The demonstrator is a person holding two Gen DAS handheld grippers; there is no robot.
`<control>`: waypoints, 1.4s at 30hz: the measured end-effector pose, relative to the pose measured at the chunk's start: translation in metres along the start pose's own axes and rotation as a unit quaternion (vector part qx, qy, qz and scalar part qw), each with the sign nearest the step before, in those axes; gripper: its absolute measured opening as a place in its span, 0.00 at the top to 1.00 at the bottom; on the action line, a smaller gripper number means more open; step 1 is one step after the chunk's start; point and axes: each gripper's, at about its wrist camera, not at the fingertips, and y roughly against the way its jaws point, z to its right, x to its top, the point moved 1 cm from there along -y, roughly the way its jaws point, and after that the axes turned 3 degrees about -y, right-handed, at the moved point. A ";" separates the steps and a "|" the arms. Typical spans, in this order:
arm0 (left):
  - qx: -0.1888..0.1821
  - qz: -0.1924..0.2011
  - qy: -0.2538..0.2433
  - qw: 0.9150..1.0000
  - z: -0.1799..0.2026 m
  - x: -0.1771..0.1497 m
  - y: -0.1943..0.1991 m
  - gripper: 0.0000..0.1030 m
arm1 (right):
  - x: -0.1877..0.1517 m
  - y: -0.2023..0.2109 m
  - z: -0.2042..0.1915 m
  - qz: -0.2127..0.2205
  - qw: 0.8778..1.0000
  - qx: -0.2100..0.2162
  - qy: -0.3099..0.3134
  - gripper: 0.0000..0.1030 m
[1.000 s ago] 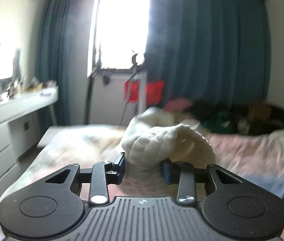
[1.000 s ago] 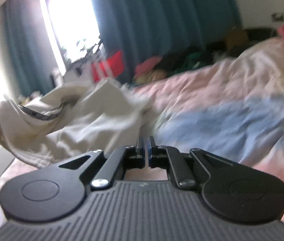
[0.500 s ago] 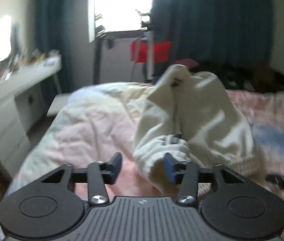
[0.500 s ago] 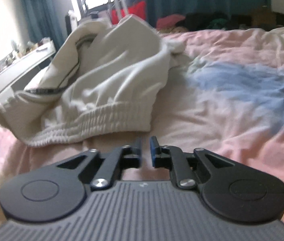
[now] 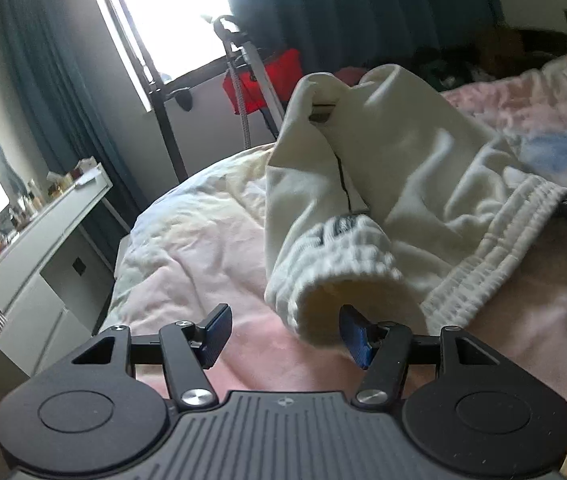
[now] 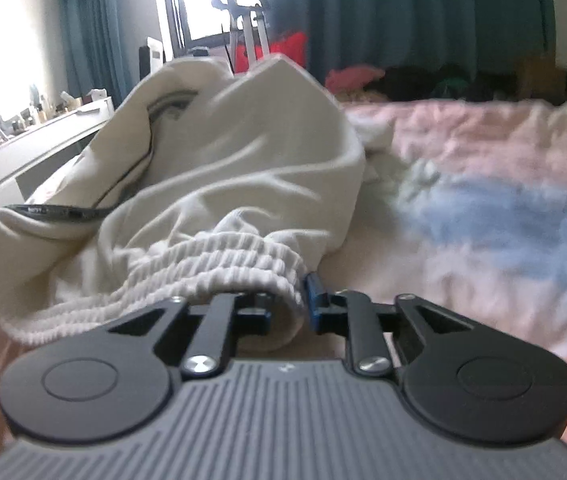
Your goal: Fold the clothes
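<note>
A cream-white garment (image 5: 403, 168) lies bunched on the pink and blue bedcover (image 5: 203, 264). Its ribbed cuff (image 5: 343, 272) rests between the fingers of my left gripper (image 5: 283, 316), close to the right pad. The left pad stands well clear of it, and the jaws are opening. In the right wrist view the same garment (image 6: 243, 152) rises in a heap. Its elastic hem (image 6: 211, 264) drapes over my right gripper (image 6: 289, 296), whose jaws are closing with the end of the hem pinched between them. The cloth hides the left fingertip.
A white dresser (image 5: 43, 248) with small items on top stands left of the bed. Behind it are a bright window, dark teal curtains (image 6: 403, 12) and a metal rack with something red (image 5: 267, 76). Dark and pink clothes (image 6: 423, 80) are piled at the bed's far side.
My left gripper let go of the ribbed cuff, widened and sank towards the bed. My right gripper moved up to the elastic hem, opened and closed on it.
</note>
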 end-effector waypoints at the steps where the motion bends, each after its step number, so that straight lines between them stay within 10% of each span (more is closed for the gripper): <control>1: -0.004 0.006 0.010 1.000 -0.003 0.002 -0.001 0.40 | 0.004 0.005 -0.002 0.009 1.000 0.000 0.009 0.89; 9: -0.027 0.056 0.063 0.996 -0.019 0.010 -0.002 0.41 | 0.031 0.054 -0.013 0.063 0.997 0.003 0.041 0.90; 14: -0.046 0.063 0.178 0.981 -0.046 0.012 0.002 0.82 | 0.036 0.101 -0.012 0.075 0.996 -0.006 0.041 0.90; 16: -0.040 0.056 0.240 0.968 -0.064 0.008 0.005 0.83 | 0.034 0.114 -0.012 0.067 0.997 0.001 0.035 0.90; 20: -0.045 0.021 0.397 0.917 -0.112 -0.017 0.004 0.87 | 0.020 0.129 -0.022 0.029 0.999 0.033 0.023 0.90; 25: -0.008 -0.052 0.354 0.934 -0.120 -0.032 -0.024 0.87 | -0.026 0.111 -0.068 -0.058 0.991 0.040 0.115 0.89; 35: -0.054 -0.067 0.373 0.924 -0.129 -0.051 0.015 0.64 | -0.018 0.134 -0.032 -0.105 0.987 0.120 -0.005 0.81; 42: -0.162 -0.021 0.401 0.901 -0.123 -0.052 0.041 0.32 | -0.011 0.141 -0.012 -0.104 0.964 0.206 -0.129 0.23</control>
